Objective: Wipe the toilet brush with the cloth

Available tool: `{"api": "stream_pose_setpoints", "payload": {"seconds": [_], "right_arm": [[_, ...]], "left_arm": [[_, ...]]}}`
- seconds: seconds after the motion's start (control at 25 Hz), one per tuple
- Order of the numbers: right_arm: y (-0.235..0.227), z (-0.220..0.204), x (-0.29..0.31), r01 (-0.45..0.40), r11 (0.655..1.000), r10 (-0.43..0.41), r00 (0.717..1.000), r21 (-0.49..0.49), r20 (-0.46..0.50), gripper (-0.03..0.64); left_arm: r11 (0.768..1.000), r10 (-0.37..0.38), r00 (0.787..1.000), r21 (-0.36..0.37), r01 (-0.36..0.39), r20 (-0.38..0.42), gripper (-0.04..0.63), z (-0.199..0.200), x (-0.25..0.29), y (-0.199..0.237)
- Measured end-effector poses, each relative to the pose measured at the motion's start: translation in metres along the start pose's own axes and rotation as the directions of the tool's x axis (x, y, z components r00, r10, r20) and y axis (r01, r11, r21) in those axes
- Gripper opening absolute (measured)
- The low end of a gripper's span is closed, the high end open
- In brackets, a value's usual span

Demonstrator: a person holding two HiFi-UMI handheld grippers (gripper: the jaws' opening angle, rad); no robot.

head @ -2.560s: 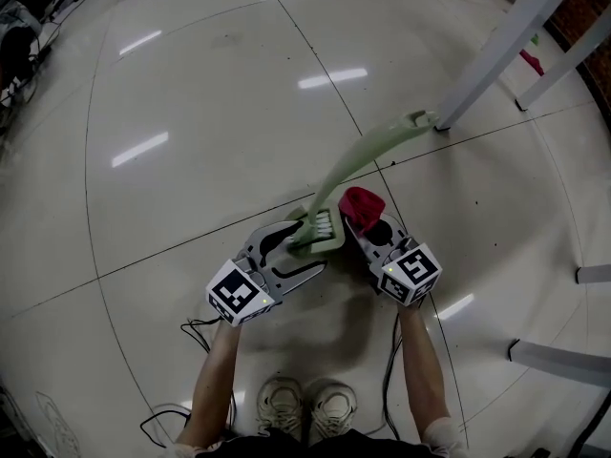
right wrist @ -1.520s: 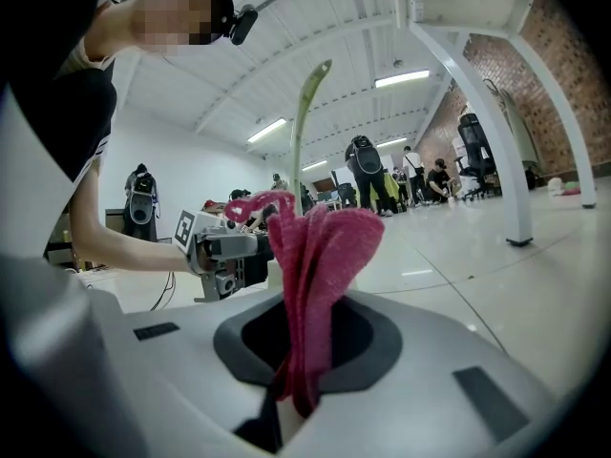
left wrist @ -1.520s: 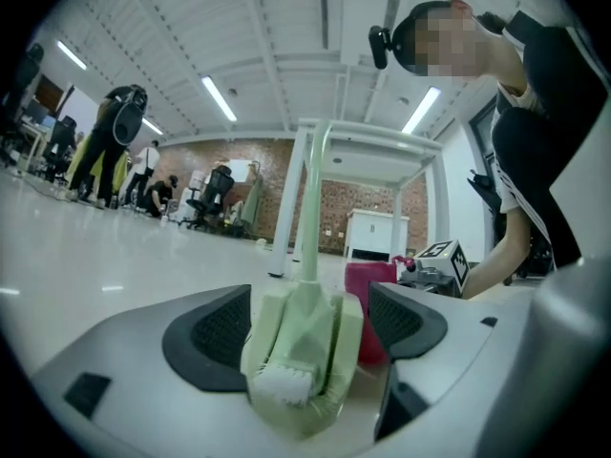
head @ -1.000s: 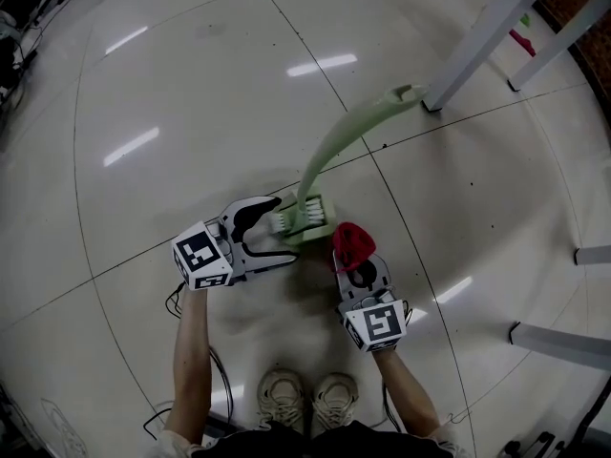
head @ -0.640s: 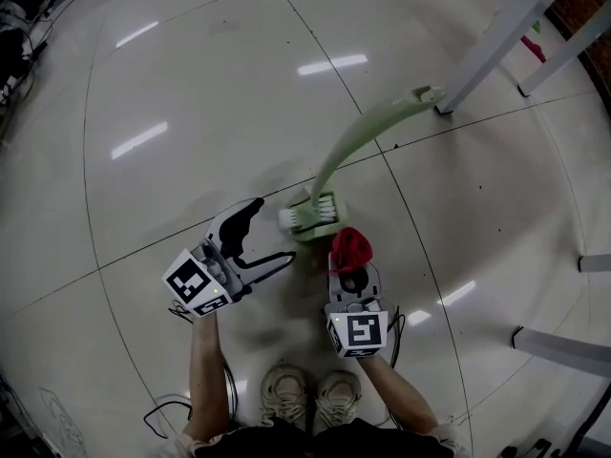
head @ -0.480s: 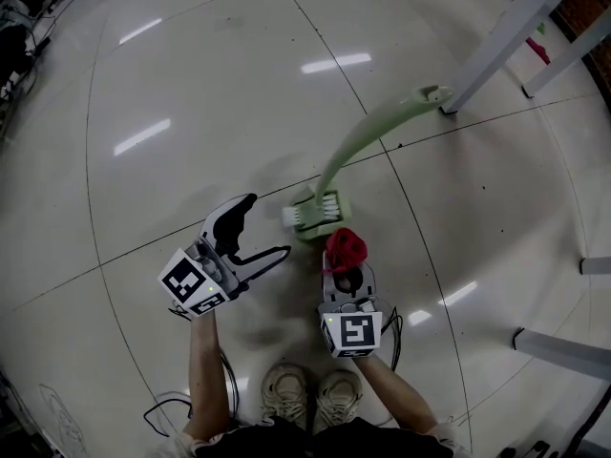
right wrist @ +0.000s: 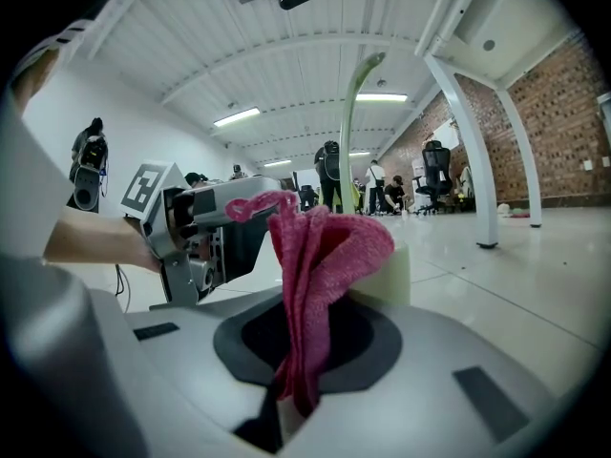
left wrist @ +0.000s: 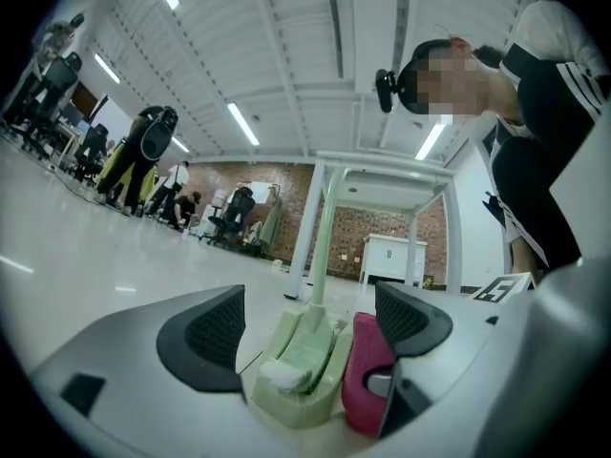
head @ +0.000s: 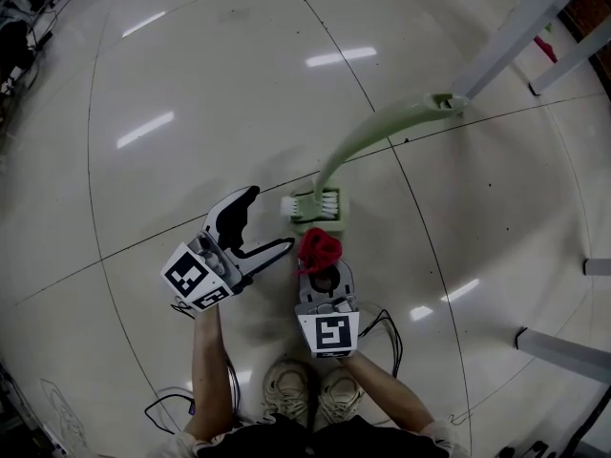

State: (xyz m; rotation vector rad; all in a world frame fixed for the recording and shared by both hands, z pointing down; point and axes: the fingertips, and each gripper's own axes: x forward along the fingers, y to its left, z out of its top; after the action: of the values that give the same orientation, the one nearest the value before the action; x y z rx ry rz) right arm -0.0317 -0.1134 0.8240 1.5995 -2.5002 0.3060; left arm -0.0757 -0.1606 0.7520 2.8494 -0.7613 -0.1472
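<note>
The pale green toilet brush (head: 368, 136) stands on the glossy tiled floor (head: 191, 84) in front of the person. Its squarish bottom end (head: 320, 216) rests flat on the tiles with white bristles (head: 323, 201) showing in it. I cannot tell whether that bottom end is a separate holder or the brush's own head. The curved handle leans up and away, and its tip ends just beside the foot of a white table leg (head: 506, 41).

The red cloth (head: 320, 246) is bunched right at the near edge of the brush's bottom end, though contact is not certain. The right gripper (head: 321, 271) has its jaws pressed together on the cloth. In the right gripper view the fabric is pinched in the seam between the dark pads and stands up in a folded crest above them.

The left gripper (head: 267, 219) is held low, just left of the brush, its jaws spread wide and holding nothing. In the left gripper view the brush's bottom end and the cloth lie beyond the gap between the two tips, not touching either pad.

The person's two shoes (head: 305, 399) stand just behind the grippers, with cables (head: 382, 337) on the floor beside them
</note>
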Motion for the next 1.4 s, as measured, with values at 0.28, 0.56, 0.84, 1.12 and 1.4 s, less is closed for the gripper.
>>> {"api": "stream_pose_setpoints", "payload": {"seconds": [0.28, 0.56, 0.84, 1.12, 1.4], "right_arm": [[0.015, 0.002, 0.009, -0.046, 0.999, 0.046, 0.999, 0.004, 0.024, 0.031], [-0.034, 0.001, -0.017, 0.090, 0.995, -0.090, 0.996, 0.031, 0.003, 0.031], [-0.092, 0.003, -0.011, 0.214, 0.977, -0.214, 0.977, -0.008, 0.001, 0.031], [-0.141, 0.009, 0.004, 0.265, 0.964, -0.265, 0.964, -0.034, 0.001, 0.031], [-0.149, 0.017, 0.022, 0.166, 0.985, -0.165, 0.986, -0.036, 0.024, 0.031]], "left_arm": [[1.000, 0.008, 1.000, -0.004, -0.008, 0.001, 0.410, 0.000, -0.007, 0.004], [0.996, -0.091, 0.994, -0.032, 0.089, -0.059, 0.411, -0.017, 0.006, 0.001], [0.987, -0.153, 0.980, -0.059, 0.147, -0.129, 0.411, -0.044, 0.024, -0.004], [0.977, -0.210, 0.964, -0.063, 0.202, -0.165, 0.411, -0.053, 0.054, 0.016], [0.948, -0.303, 0.941, -0.146, 0.283, -0.150, 0.411, -0.067, 0.079, 0.010]]}}
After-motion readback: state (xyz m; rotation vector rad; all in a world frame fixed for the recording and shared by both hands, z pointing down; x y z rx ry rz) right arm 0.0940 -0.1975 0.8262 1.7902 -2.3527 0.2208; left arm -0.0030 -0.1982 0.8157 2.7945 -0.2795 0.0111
